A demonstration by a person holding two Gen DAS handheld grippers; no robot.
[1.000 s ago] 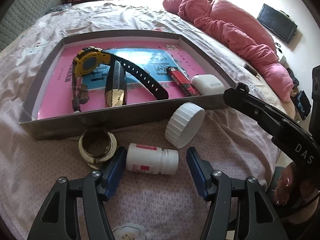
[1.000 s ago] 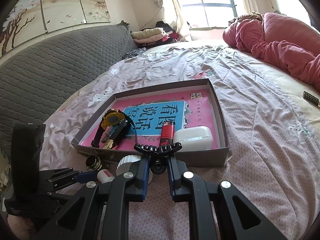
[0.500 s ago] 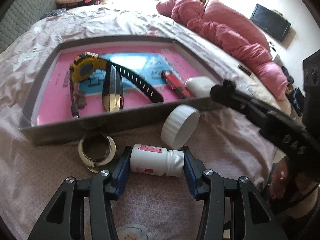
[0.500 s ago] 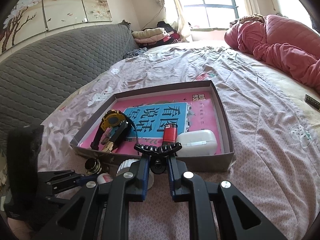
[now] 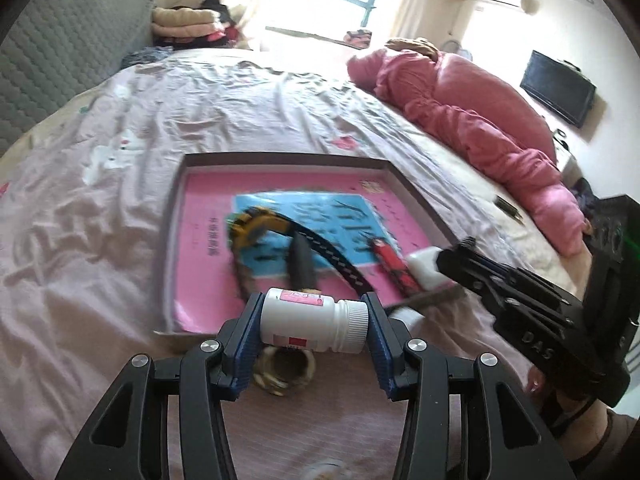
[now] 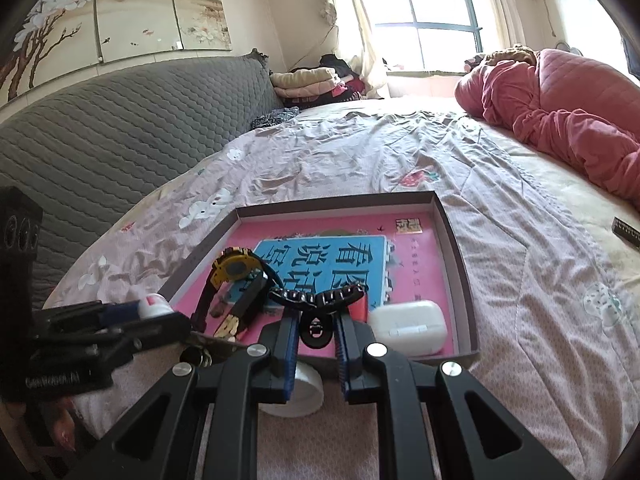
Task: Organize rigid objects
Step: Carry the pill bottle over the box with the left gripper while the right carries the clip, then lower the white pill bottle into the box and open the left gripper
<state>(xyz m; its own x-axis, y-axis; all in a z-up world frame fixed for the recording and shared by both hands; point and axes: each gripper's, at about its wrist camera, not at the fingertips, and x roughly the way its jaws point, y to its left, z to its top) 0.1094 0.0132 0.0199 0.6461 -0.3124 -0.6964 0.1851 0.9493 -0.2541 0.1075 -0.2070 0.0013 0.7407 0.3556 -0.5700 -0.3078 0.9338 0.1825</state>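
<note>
My left gripper (image 5: 312, 332) is shut on a white pill bottle (image 5: 312, 320), held sideways above the bedsheet just before the near wall of the grey box (image 5: 280, 159). The box has a pink floor and holds a yellow watch (image 5: 256, 226), a dark folded tool (image 5: 302, 262), a red lighter (image 5: 390, 258) and a white earbud case (image 6: 408, 326). My right gripper (image 6: 316, 336) is shut on a black hair claw clip (image 6: 316, 300), held over the box's near edge. The left gripper (image 6: 132, 312) also shows in the right wrist view.
A gold ring-shaped lid (image 5: 284, 370) lies on the sheet under the bottle. A white round cap (image 6: 298, 390) lies before the box. A pink quilt (image 5: 472, 120) is heaped at the right. A grey padded headboard (image 6: 120, 120) runs along the left.
My left gripper closed on the pill bottle and lifted it off the sheet toward the box. The right gripper kept holding the clip and shifted slightly forward.
</note>
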